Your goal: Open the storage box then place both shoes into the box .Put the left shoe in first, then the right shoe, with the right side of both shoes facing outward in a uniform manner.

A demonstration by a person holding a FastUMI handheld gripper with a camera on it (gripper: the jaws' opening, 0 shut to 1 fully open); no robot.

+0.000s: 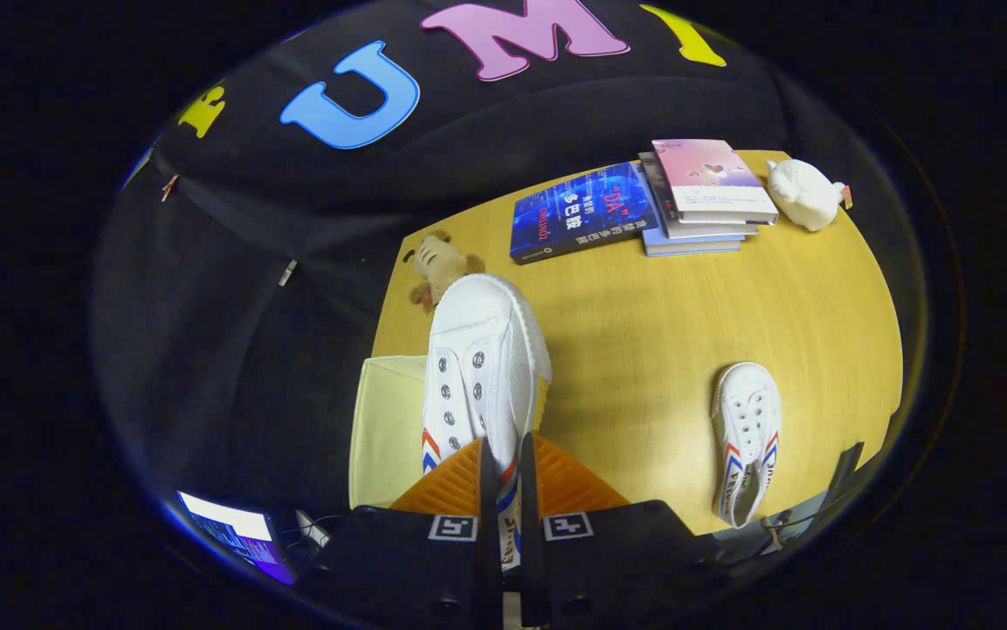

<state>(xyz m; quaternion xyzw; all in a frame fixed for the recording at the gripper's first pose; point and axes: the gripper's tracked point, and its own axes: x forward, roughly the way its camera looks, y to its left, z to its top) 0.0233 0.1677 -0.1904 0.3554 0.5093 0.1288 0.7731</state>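
Fingers (504, 490) pinch held shoe (479, 367) over box (385, 429). Lower slow, keep level. Other shoe (746, 437) waits on tabletop (643, 332).

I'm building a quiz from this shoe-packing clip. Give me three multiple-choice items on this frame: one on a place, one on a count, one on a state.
1. Where does the other shoe lie?
A. on the wooden table
B. on the books
C. in the box

2. How many white shoes are there?
A. one
B. two
C. three

3. What is the gripper doing?
A. open, holding nothing
B. shut on a book
C. shut on the held shoe

Key: A, it rests on bare tabletop; B, one held, one lying; C, both fingers pinch its side wall.
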